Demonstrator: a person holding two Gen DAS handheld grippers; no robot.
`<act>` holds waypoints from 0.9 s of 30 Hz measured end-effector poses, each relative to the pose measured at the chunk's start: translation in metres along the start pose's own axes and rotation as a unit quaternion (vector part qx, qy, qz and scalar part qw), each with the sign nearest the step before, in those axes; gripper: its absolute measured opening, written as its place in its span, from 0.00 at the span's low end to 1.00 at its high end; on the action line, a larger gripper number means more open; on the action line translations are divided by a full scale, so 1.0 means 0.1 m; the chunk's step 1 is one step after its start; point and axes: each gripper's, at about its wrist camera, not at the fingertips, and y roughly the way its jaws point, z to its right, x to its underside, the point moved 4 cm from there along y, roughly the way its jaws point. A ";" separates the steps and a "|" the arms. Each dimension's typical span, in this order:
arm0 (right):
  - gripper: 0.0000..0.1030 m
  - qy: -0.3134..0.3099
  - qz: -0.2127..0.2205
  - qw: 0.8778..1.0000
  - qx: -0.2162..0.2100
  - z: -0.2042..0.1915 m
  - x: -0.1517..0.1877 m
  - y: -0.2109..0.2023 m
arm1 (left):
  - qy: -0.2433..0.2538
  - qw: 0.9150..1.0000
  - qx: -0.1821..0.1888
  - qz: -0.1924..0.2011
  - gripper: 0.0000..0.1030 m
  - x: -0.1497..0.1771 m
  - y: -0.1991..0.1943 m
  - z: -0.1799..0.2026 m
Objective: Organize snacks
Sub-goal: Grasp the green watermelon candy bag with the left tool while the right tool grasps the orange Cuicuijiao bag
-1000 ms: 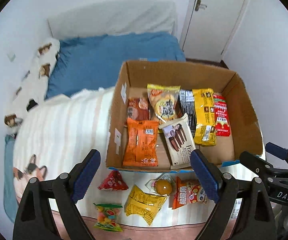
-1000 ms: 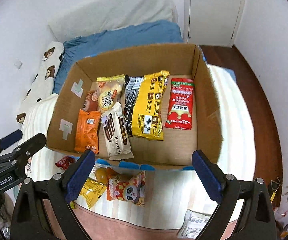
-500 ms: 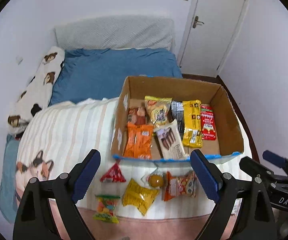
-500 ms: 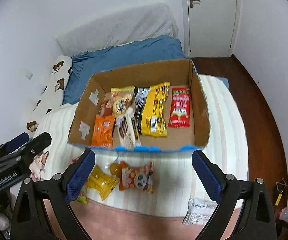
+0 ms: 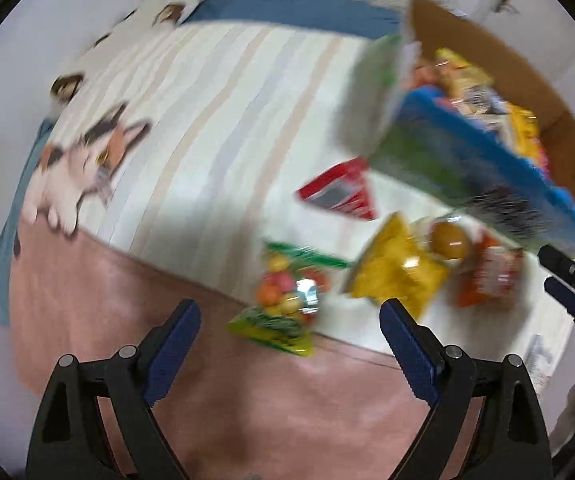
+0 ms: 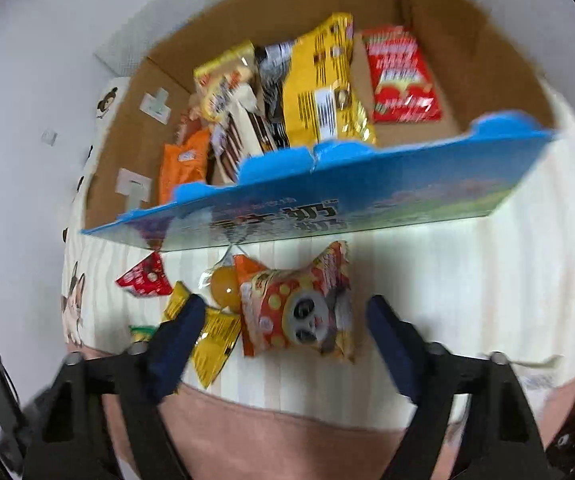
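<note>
On the striped bedspread point(image 5: 215, 92) in front of you, both views are now much closer to the loose packets than half a second ago, so you have dropped in to pick. Farthest left, the green-edged bag of coloured candies point(image 5: 283, 300) lies just ahead of your left gripper point(image 5: 289, 340), whose jaws are spread wide and empty. Next come the red triangular packet point(image 6: 145, 278) and the yellow foil pouch point(image 6: 215, 336). The orange panda-print bag point(image 6: 299, 312) sits between the spread, empty jaws of your right gripper point(image 6: 281, 332). Beyond stands the brown cardboard box point(image 6: 499, 76), already part-filled.
</note>
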 end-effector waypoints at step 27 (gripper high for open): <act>0.61 -0.122 -0.121 0.983 0.068 -0.42 0.30 0.79 | 0.063 0.994 0.019 -0.083 0.47 -0.05 0.90 0.17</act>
